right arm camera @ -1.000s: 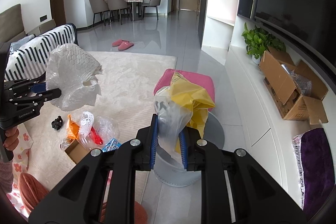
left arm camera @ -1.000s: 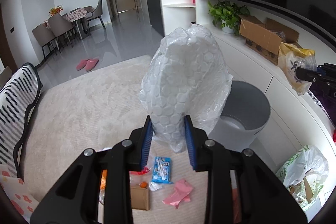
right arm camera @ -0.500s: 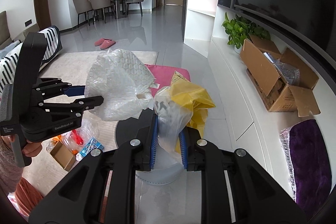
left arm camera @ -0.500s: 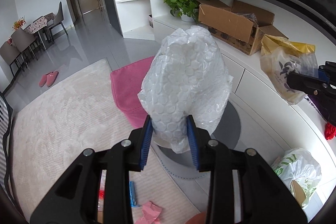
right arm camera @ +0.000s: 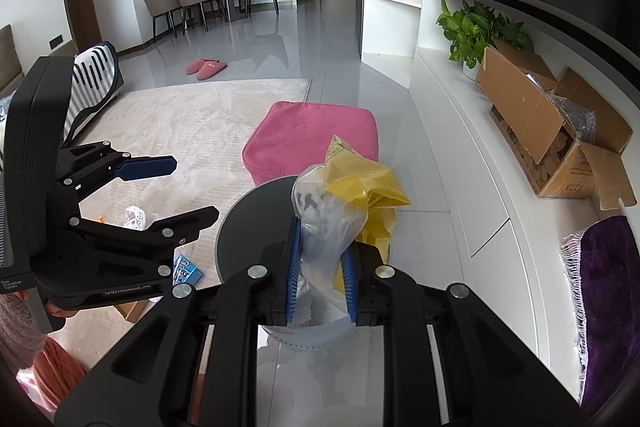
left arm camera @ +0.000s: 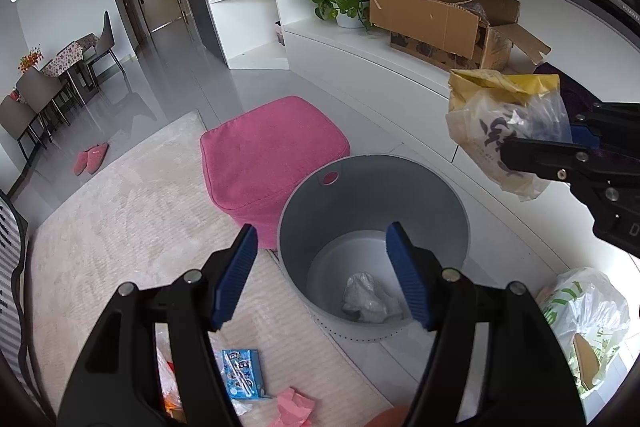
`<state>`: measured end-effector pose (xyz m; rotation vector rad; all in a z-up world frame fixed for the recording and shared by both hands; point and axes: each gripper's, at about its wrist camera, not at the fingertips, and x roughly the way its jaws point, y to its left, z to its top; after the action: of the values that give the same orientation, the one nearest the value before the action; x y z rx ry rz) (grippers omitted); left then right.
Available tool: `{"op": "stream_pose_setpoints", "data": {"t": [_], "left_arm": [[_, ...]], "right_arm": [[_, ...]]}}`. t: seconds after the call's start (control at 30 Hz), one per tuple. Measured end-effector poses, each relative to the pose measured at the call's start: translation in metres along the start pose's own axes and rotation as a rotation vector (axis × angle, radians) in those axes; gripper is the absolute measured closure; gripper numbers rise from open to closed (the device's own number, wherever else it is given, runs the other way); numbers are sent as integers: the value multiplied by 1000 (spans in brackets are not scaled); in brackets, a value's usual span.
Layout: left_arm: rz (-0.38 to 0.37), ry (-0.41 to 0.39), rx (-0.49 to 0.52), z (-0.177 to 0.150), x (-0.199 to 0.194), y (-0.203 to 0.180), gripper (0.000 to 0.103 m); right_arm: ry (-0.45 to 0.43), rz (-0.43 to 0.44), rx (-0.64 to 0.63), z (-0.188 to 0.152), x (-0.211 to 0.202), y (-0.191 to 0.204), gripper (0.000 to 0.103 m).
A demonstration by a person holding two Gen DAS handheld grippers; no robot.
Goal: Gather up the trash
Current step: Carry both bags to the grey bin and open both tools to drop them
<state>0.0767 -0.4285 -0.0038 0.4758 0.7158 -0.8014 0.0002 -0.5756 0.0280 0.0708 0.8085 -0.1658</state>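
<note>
Item: left gripper (left arm camera: 320, 267). Our jaws have just been opening and now stand wide apart with nothing between them; they hang over the grey bin (left arm camera: 456, 215). The bubble wrap (left arm camera: 370, 297) lies crumpled on the bin floor, below and beyond the jaws, slightly toward the right pad. We judge this drop done.

Item: right gripper (right arm camera: 320, 279). Our jaws are clamped on a clear-and-yellow plastic bag (right arm camera: 344, 203), which stands up out of the pads. The bin rim shows directly beyond and beneath these jaws, so the bag is above the opening or near its edge; we cannot tell which.

Item: trash left on the rug (left arm camera: 120, 211). A blue packet (left arm camera: 240, 373) and a pink scrap (left arm camera: 294, 407) lie beneath the left jaws, on our side of the bin.

Step in hand: binning, second piece pending. Next move, in our judgement: bring the right jaws squarely over the opening, then part them; send the left back for the rug litter.
</note>
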Motion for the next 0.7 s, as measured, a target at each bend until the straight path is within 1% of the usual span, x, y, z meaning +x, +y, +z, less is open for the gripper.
{"op": "stream_pose_setpoints", "data": {"t": [0.17, 0.23, 0.3, 0.33, 0.4, 0.53, 0.7], "left_arm": [[29, 0, -17, -8, -5, 13, 32], [41, 6, -20, -13, -7, 18, 32], [55, 12, -22, -19, -9, 23, 32], [59, 14, -24, -21, -10, 25, 32], [64, 18, -30, -26, -12, 30, 32], [68, 22, -42, -33, -17, 37, 32], [82, 18, -61, -41, -25, 47, 32]], "right_arm": [[13, 11, -19, 6, 20, 10, 85], [34, -4, -40, 8, 31, 15, 73], [53, -31, -54, 7, 41, 21, 39], [55, -46, -61, 7, 45, 23, 36], [71, -69, -82, 6, 53, 28, 36], [93, -66, -78, 5, 58, 32, 36], [74, -59, -86, 9, 49, 42, 36]]}}
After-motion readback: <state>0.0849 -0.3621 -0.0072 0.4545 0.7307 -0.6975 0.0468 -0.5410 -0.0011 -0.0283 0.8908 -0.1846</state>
